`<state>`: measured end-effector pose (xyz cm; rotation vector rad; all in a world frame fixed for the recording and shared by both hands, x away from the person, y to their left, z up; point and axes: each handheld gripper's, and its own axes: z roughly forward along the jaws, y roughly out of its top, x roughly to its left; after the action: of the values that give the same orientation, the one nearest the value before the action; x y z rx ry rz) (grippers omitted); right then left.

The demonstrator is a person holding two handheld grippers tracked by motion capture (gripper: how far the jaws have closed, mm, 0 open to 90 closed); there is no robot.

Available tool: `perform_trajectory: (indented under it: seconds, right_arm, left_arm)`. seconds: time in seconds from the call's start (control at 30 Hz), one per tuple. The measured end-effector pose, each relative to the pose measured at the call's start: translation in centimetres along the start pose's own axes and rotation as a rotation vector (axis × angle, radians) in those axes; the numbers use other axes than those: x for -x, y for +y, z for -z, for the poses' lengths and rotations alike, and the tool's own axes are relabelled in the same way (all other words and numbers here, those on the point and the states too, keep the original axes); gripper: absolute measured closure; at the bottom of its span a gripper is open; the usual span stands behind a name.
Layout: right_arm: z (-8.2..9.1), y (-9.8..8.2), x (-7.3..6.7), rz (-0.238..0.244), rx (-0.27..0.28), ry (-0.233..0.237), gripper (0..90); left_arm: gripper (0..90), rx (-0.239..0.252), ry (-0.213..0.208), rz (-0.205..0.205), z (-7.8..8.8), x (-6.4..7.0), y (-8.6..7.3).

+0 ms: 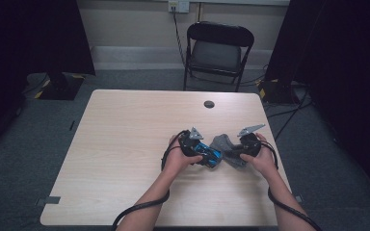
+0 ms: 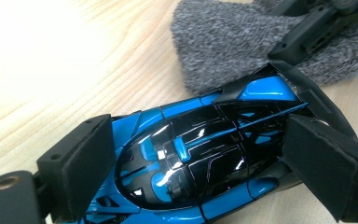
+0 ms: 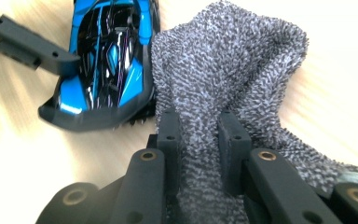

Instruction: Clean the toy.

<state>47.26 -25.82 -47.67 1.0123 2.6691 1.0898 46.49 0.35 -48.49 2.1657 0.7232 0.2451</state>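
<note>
At the frame's lower centre, the left tongs [image 2: 200,163] clamp the blue toy car [image 2: 200,154] wide, while the right tongs [image 3: 200,144] pinch the grey cloth [image 3: 223,70] narrowly.

Bare wooden table [image 1: 125,144] spreads across the left and upper middle of the high view, open for passage. At centre right, a blue toy car [image 1: 209,155] and grey cloth [image 1: 224,144] (touching each other) block the way.
</note>
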Motion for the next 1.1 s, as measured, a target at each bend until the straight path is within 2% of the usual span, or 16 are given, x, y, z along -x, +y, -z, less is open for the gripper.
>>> perform_trajectory:
  seconds: [0.33, 0.7, 0.93, 1.1]
  right_arm:
    - [2.3, -2.0, 0.0, -0.058, 0.025, 0.015, 74.6]
    - [4.0, -2.8, -0.4, -0.085, 0.054, 0.011, 74.6]
    - [5.5, -2.4, -0.5, -0.101, 0.091, -0.007, 74.5]
    - [5.7, -1.5, -0.3, -0.109, 0.119, -0.020, 74.5]
  left_arm:
    - [9.2, 0.003, 0.001, -0.001, 0.0, 0.0, 0.0]
    - [9.2, -0.001, 0.001, 0.000, 0.0, 0.0, 0.0]
    - [9.3, -0.002, 0.004, -0.001, 0.0, 0.0, 0.1]
    - [9.3, -0.008, 0.003, 0.000, 0.0, 0.0, 0.1]
